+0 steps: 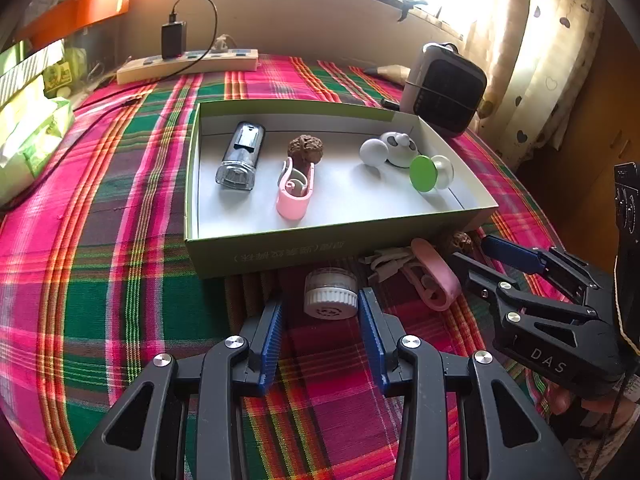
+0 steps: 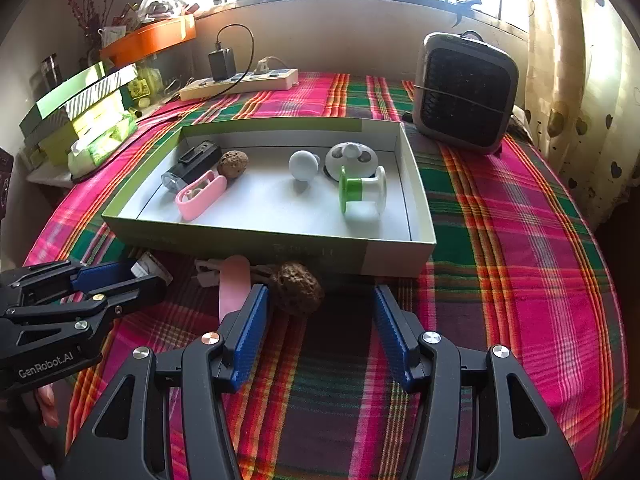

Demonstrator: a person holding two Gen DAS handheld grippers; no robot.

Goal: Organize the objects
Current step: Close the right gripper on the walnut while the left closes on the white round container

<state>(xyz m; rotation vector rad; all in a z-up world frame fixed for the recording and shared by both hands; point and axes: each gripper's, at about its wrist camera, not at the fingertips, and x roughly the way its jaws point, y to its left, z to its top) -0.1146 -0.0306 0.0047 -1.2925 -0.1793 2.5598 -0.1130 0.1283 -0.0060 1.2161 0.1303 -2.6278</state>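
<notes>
A shallow green box point(image 1: 320, 254) point(image 2: 280, 240) on the plaid cloth holds a dark bike light point(image 1: 240, 156), a walnut point(image 1: 305, 148), a pink cable holder point(image 1: 294, 194), a white ball point(image 1: 374, 152), a white round gadget point(image 1: 398, 146) and a green-and-white spool point(image 1: 430, 172). In front of the box lie a small white-capped jar point(image 1: 331, 292), a second pink holder point(image 1: 436, 276) point(image 2: 232, 288) and a second walnut point(image 2: 298, 288) point(image 1: 460, 242). My left gripper point(image 1: 320, 320) is open, its fingers either side of the jar, not touching. My right gripper point(image 2: 320, 320) is open, just right of the walnut.
A small grey fan heater point(image 2: 466, 92) stands at the back right. A power strip with a charger point(image 2: 240, 78) lies at the back. Stacked green boxes point(image 2: 80, 116) sit at the left. A curtain point(image 2: 580, 80) hangs at the right.
</notes>
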